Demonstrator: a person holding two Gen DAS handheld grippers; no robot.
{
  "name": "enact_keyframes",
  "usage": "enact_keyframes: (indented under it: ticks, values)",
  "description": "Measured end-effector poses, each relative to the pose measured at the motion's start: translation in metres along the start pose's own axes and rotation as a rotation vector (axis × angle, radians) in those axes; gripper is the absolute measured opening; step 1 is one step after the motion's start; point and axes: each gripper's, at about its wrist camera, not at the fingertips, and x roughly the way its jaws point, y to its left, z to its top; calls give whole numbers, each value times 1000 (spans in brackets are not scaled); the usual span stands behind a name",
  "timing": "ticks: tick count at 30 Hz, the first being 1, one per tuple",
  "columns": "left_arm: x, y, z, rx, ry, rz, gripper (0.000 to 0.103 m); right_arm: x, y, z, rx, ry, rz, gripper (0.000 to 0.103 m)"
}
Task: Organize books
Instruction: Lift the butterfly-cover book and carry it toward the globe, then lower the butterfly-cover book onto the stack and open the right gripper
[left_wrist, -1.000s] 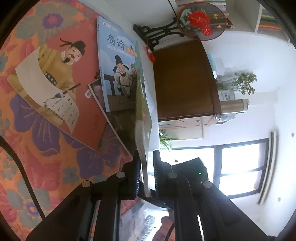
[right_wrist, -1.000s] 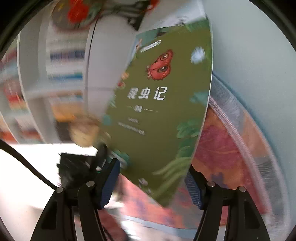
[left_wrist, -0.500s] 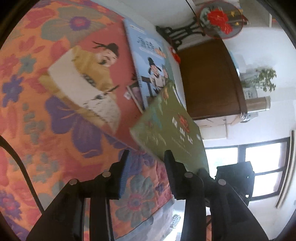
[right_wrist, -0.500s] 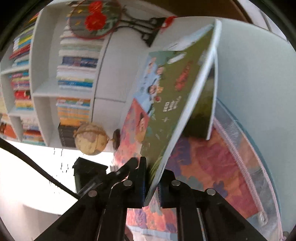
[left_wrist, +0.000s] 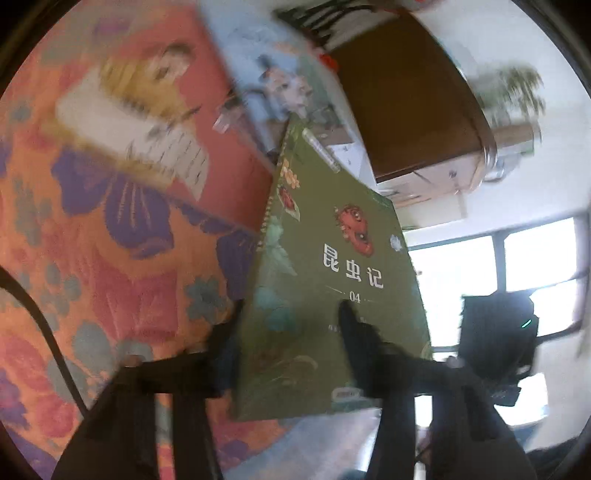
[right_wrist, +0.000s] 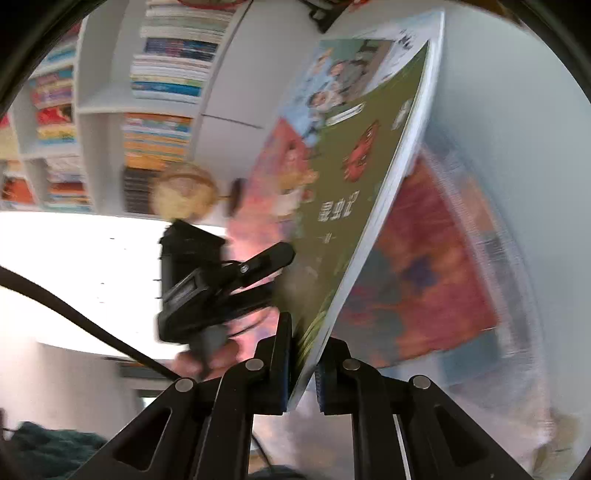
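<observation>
Green book (right_wrist: 354, 192) is off the cloth, tilted up on edge, near corner clamped tight in the right gripper (right_wrist: 303, 365). Left gripper (left_wrist: 291, 332) straddles the same book (left_wrist: 332, 295): jaws closing, one finger in front of the cover, the other behind it; pad contact too blurred to call.

Around it: red book (left_wrist: 147, 133) and blue book (left_wrist: 273, 74) lie flat on the floral cloth (left_wrist: 92, 258) behind, overlapping at their corners, with a third book barely showing under them. Brown cabinet (left_wrist: 402, 103) beyond the table edge, plant (left_wrist: 517, 92) past that, window (left_wrist: 498, 280) far right. From the right wrist, a bookshelf (right_wrist: 155, 85) and a globe (right_wrist: 184, 195) to the left, a bare white wall to the right.

Room: open cloth on the near left of the stack; the table edge runs close behind the flat books. Nothing sits between the green book and the grippers.

Orientation: long axis runs away from the right gripper toward the wall, cover facing left, title upright in the left wrist view.
</observation>
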Motion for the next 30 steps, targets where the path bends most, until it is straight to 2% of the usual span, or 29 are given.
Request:
enact_keyframes:
  ticks: [1, 2, 5, 6, 8, 10, 14, 20, 23, 27, 30]
  values:
    - [-2, -8, -1, 38, -14, 32, 20, -1, 2, 1, -14, -8, -36, 11]
    - [-3, -19, -2, 85, -29, 78, 18, -3, 3, 1, -32, -20, -73, 12]
    - [-3, -47, -7, 206, -38, 145, 18, -2, 15, -1, -144, -51, -231, 13]
    - [-2, -54, -10, 242, -33, 154, 18, 2, 26, -3, -230, -60, -325, 13]
    - [-3, -66, -19, 305, -47, 220, 18, 9, 40, -9, -358, -66, -432, 13]
    - [-11, -65, -25, 312, -69, 250, 18, 15, 52, -14, -443, -66, -465, 14]
    - [-46, -45, -35, 241, -127, 238, 18, 27, 79, -22, -586, -61, -451, 14]
    - [-112, -19, -46, 196, -233, 297, 19, 57, 126, -35, -754, -44, -401, 14]
    - [-156, 1, -50, 153, -298, 311, 19, 78, 159, -38, -792, -31, -348, 14]
    - [-238, 30, -64, 121, -417, 358, 19, 115, 221, -55, -878, -41, -292, 15]
    - [-290, 56, -72, 88, -492, 385, 19, 146, 264, -68, -896, -38, -229, 15]
